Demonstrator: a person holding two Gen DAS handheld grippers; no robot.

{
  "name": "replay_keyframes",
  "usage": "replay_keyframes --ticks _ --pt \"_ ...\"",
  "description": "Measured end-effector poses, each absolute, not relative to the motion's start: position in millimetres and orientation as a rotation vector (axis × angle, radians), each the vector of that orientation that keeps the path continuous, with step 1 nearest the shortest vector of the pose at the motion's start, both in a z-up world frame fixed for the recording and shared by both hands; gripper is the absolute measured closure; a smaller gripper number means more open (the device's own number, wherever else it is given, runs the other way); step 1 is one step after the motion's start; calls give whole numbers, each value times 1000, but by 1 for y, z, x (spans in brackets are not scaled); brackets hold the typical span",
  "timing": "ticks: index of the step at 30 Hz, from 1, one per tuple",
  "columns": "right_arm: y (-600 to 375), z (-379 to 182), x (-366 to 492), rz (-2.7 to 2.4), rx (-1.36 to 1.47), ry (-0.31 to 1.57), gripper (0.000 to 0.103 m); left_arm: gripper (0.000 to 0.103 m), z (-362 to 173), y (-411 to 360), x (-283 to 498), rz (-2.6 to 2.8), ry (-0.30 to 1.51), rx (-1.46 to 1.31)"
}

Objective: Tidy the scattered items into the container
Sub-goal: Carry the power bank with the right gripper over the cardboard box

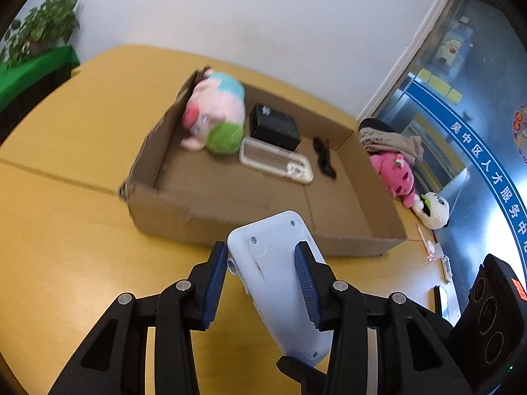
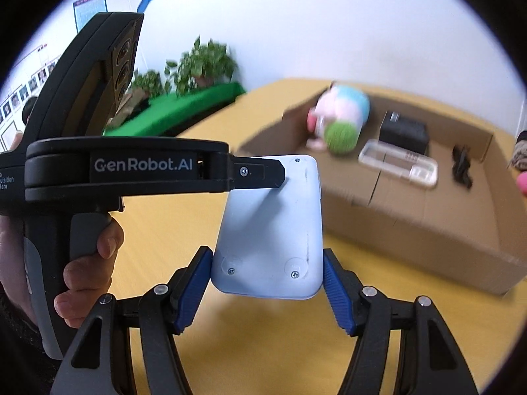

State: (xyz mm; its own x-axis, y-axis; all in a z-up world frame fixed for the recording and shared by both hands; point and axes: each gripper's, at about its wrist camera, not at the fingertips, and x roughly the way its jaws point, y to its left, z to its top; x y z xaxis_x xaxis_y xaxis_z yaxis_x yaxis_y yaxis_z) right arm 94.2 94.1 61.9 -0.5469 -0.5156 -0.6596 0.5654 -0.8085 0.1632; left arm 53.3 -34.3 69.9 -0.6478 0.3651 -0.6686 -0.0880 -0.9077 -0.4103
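A pale blue flat plastic device (image 1: 280,283) is held back side up above the yellow table, just short of the open cardboard box (image 1: 329,240). My left gripper (image 1: 262,256) is shut on its far end. My right gripper (image 2: 268,270) is shut on its near end (image 2: 270,230); the left gripper's finger shows from the side in the right wrist view (image 2: 260,172). The box (image 2: 428,243) holds a pink plush pig (image 1: 214,112), a black box (image 1: 275,126), a clear case (image 1: 276,161) and a black clip (image 1: 324,158).
A magenta plush (image 1: 393,171), a white plush (image 1: 431,210) and a beige cloth (image 1: 388,138) lie on the table right of the box. Small items (image 1: 444,266) lie by the right table edge. Potted plants (image 2: 201,65) stand on a green shelf at left.
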Motion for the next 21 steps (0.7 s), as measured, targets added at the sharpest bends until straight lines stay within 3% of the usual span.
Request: replay_keyframes --ticks 10,21 --pt "144 109 54 -2469 861 -4 38 59 127 25 -7 2527 -303 -1045" --pt "236 98 -14 -2622 955 -166 38 60 120 134 -96 2351 -96 -1066"
